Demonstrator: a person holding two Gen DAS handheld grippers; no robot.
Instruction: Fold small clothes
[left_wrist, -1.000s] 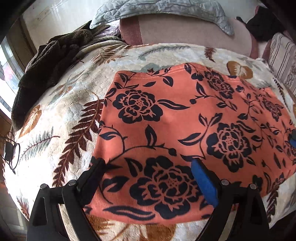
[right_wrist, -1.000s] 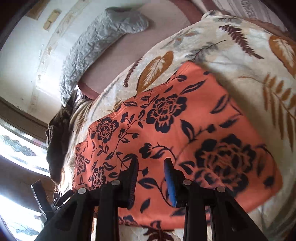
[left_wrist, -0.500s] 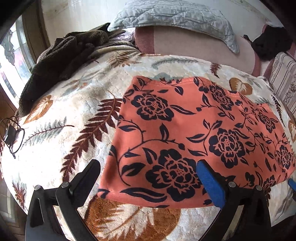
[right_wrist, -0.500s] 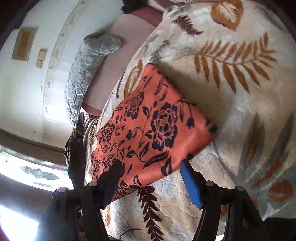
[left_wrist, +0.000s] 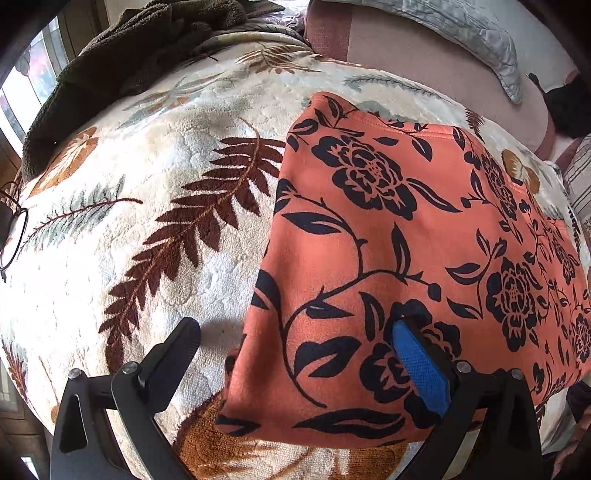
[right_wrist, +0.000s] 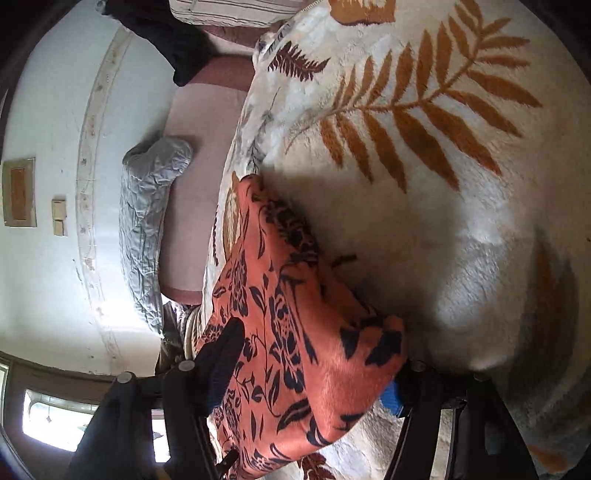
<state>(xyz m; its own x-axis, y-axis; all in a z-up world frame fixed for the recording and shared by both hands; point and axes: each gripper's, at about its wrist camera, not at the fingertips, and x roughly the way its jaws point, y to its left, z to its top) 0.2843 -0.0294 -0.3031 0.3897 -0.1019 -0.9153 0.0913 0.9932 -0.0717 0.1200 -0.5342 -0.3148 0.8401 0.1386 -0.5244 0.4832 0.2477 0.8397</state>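
An orange garment with black flowers (left_wrist: 406, 240) lies flat on a cream blanket with a leaf print (left_wrist: 147, 184). My left gripper (left_wrist: 295, 328) is open wide and straddles the garment's left edge near its front corner. Its blue-padded finger (left_wrist: 417, 365) is over the cloth and the other finger (left_wrist: 173, 354) over bare blanket. In the right wrist view the garment's (right_wrist: 280, 295) right end rises between the jaws of my right gripper (right_wrist: 308, 369). Those jaws are closing and do not visibly pinch the cloth. The cloth hides most of the blue pad (right_wrist: 391, 398).
A dark brown fleece (left_wrist: 129, 48) is heaped at the blanket's far left. A grey quilted pillow (left_wrist: 461, 26) lies on the pink sheet (left_wrist: 406, 55) behind. A striped cushion (left_wrist: 580, 184) is at the far right. A thin black loop (left_wrist: 11, 236) lies on the left edge.
The left gripper slid left and lower, from over the garment's middle to its left edge. The right gripper rolled, sank and widened; the garment's right end now lies between its jaws.
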